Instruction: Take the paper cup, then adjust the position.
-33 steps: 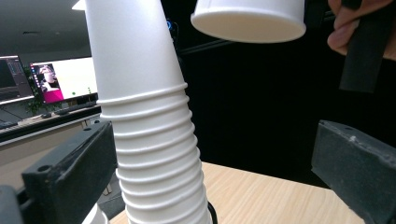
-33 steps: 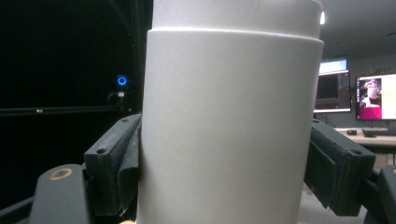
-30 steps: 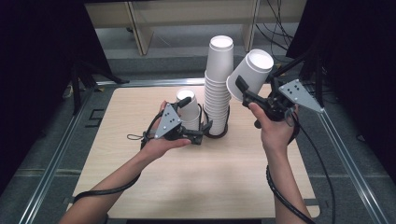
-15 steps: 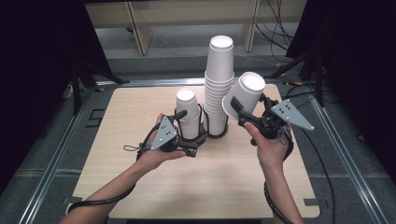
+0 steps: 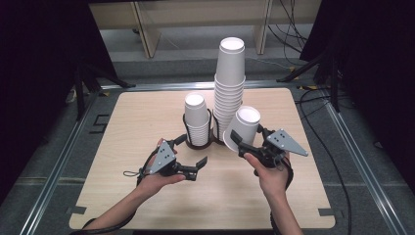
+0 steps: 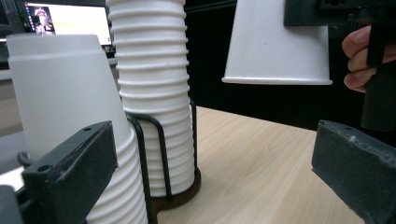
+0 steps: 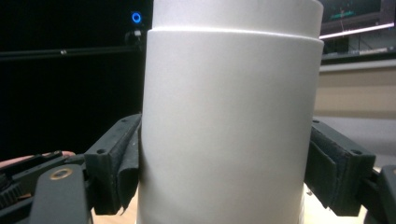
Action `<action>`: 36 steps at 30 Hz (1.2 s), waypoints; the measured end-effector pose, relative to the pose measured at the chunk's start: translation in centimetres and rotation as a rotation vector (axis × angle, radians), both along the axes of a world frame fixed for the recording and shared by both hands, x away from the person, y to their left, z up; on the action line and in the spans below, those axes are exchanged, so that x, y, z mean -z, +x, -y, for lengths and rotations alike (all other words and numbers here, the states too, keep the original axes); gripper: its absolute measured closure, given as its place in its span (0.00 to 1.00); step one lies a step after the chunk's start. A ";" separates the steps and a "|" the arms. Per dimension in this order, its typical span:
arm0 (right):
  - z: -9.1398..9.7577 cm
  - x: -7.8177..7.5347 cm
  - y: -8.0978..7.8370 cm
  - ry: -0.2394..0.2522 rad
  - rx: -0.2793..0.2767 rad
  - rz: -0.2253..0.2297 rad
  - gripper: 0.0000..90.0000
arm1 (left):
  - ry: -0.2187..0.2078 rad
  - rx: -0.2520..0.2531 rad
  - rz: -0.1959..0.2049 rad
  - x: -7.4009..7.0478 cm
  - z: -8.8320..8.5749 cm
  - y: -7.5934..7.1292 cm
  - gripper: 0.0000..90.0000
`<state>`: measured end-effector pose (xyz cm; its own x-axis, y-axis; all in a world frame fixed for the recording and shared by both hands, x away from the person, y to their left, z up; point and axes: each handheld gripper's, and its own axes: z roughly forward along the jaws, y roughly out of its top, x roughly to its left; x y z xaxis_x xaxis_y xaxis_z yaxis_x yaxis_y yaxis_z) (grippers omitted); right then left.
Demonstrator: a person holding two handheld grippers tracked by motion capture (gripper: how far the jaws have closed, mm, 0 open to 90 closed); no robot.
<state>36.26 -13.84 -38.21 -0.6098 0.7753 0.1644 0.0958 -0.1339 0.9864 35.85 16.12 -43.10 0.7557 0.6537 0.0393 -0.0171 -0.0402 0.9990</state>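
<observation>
Gripping an upside-down paper cup [image 5: 242,127] by its sides, the right claw [image 5: 237,141] held it clear of the table [image 5: 147,112], just right of the wire holder [image 5: 198,143] of stacked cups; the left claw [image 5: 201,161] hung spread and empty nearby.

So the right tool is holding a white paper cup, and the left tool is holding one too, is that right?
Not quite. The right tool does grip a white paper cup, but the left tool holds nothing. The left gripper view shows its jaws open, with only the stacked cups in the wire rack ahead.
</observation>
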 end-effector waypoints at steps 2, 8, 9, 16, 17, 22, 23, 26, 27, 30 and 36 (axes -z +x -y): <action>0.2 0.8 -0.7 -0.010 0.011 -0.021 0.23 | 0.005 0.007 -0.001 0.4 0.0 -0.2 0.00; 0.4 1.8 -1.1 0.006 0.025 -0.047 0.23 | 0.019 0.016 -0.007 0.4 0.1 -0.5 0.00; 0.5 1.9 -1.3 0.010 0.027 -0.054 0.23 | 0.022 0.016 -0.002 0.3 0.0 -0.5 0.00; 0.3 2.6 -1.2 0.015 0.020 -0.065 0.23 | 0.036 0.010 0.004 1.1 -0.4 -1.2 0.00; 0.2 2.7 -1.3 0.020 0.026 -0.083 0.23 | 0.036 0.009 0.002 1.3 -0.4 -1.3 0.00; 0.1 3.5 -1.0 0.032 0.025 -0.100 0.23 | 0.047 0.014 -0.021 2.4 -0.3 -1.7 0.00; 0.1 3.7 -1.0 0.042 0.017 -0.100 0.23 | 0.056 0.015 -0.022 2.5 -0.3 -1.7 0.00; 0.2 4.0 -1.4 0.036 0.028 -0.125 0.23 | 0.054 0.013 -0.030 2.8 0.0 -1.7 0.00; 0.2 4.2 -1.3 0.040 0.024 -0.117 0.23 | 0.055 0.015 -0.026 2.8 0.1 -1.8 0.00; 0.3 4.5 -1.2 0.045 0.042 -0.118 0.23 | 0.053 0.028 -0.023 2.8 0.5 -1.9 0.00; -0.2 4.8 -1.5 0.086 0.045 -0.158 0.23 | 0.056 0.051 -0.021 3.0 1.0 -1.9 0.00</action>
